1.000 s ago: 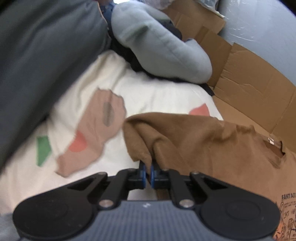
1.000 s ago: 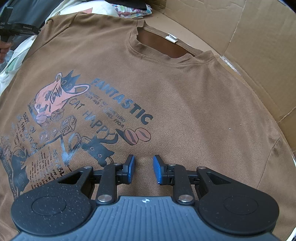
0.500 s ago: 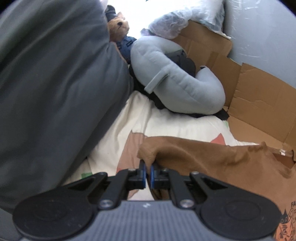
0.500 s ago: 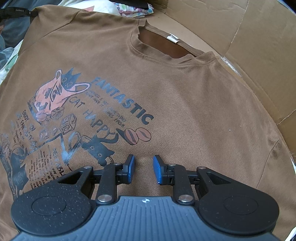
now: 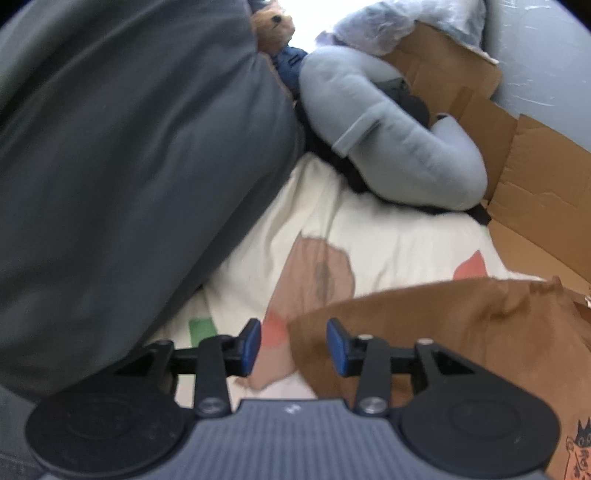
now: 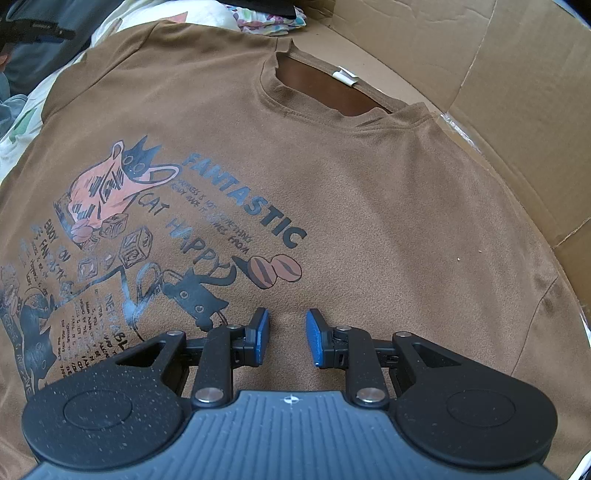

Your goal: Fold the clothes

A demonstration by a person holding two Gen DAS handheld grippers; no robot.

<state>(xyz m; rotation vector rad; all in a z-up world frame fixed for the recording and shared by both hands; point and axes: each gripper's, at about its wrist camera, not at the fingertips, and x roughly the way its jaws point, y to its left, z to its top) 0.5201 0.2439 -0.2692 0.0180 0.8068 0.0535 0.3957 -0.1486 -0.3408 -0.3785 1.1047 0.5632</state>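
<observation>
A brown T-shirt (image 6: 369,203) with a cat print and the word FANTASTIC lies flat, front up, collar toward the cardboard. My right gripper (image 6: 286,325) hovers just over its lower chest, open, with nothing between the blue pads. In the left wrist view the shirt's sleeve end (image 5: 443,332) rests on the cream sheet. My left gripper (image 5: 293,332) is right at the sleeve's edge with its jaws opening. The brown cloth shows in the gap between the pads, but they do not press on it.
A cream bedsheet (image 5: 388,236) with coloured patches lies under the shirt. Beyond it sit a light grey curved pillow (image 5: 388,147), a big dark grey cushion (image 5: 129,166) at left, and a teddy bear (image 5: 273,26). Cardboard walls (image 6: 517,92) stand along the right.
The left jaws have parted and let go of the brown sleeve they were pinching. The left gripper has risen and tipped up. The right gripper has stayed where it was.
</observation>
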